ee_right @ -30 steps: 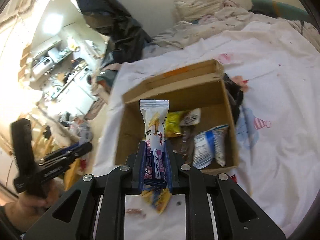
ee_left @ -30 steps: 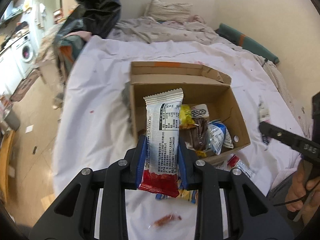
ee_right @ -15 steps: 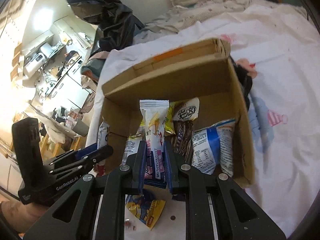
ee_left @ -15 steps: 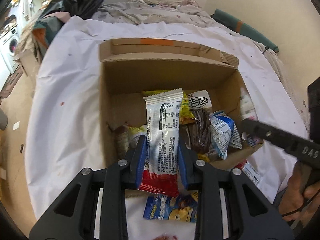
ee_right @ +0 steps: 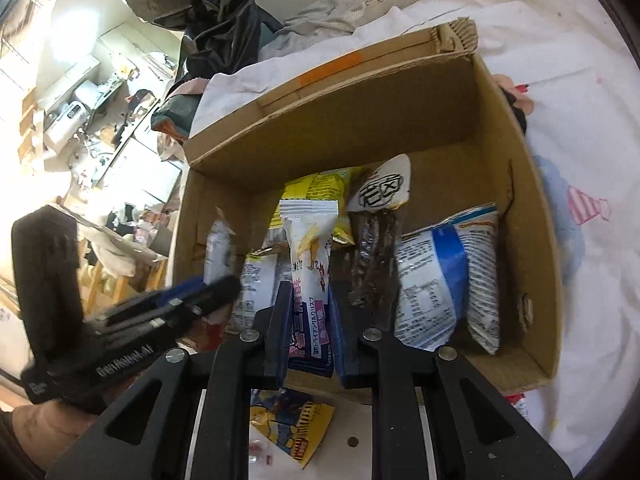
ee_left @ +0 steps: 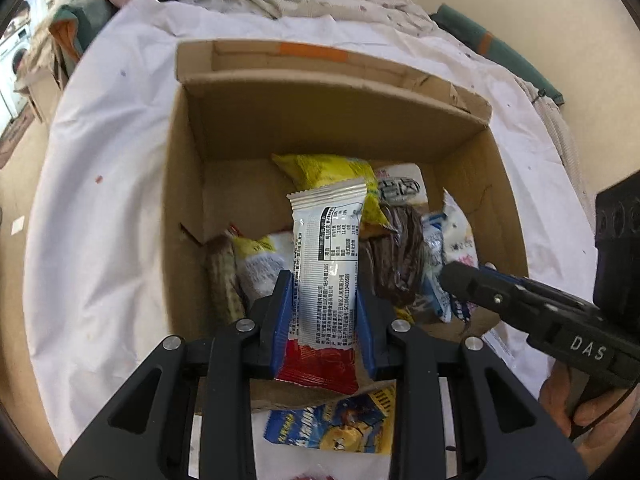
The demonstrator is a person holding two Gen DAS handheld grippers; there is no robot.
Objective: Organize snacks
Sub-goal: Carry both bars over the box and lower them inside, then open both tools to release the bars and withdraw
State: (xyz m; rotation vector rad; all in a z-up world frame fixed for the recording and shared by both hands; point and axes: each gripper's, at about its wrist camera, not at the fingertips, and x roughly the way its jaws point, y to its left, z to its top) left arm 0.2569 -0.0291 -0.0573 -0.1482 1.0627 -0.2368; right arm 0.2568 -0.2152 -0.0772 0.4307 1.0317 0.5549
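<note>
A white sheet (ee_left: 100, 184) covers the bed under both grippers. On it, straight ahead of both sets of fingers, sits an open cardboard box (ee_left: 320, 120) with its far flap folded back. Inside lie several snacks: a yellow bag (ee_left: 332, 170) beyond the fingertips, a dark brown packet (ee_left: 396, 264) just to the right of the left gripper's fingers, and a blue-and-white bag (ee_right: 444, 280) to the right of the right gripper's fingers.

The left gripper (ee_left: 325, 292) is clenched on a white-and-red packet (ee_left: 326, 264), which stands upright between the blue pads above the box's near edge. The right gripper (ee_right: 310, 312) has a white-and-purple packet (ee_right: 310, 264) between its fingers; the jaws are opening, though the pads still look to touch the wrapper.

Behind the fingers, on the sheet outside the box, lies a blue-and-yellow wrapper (ee_left: 340, 428).
</note>
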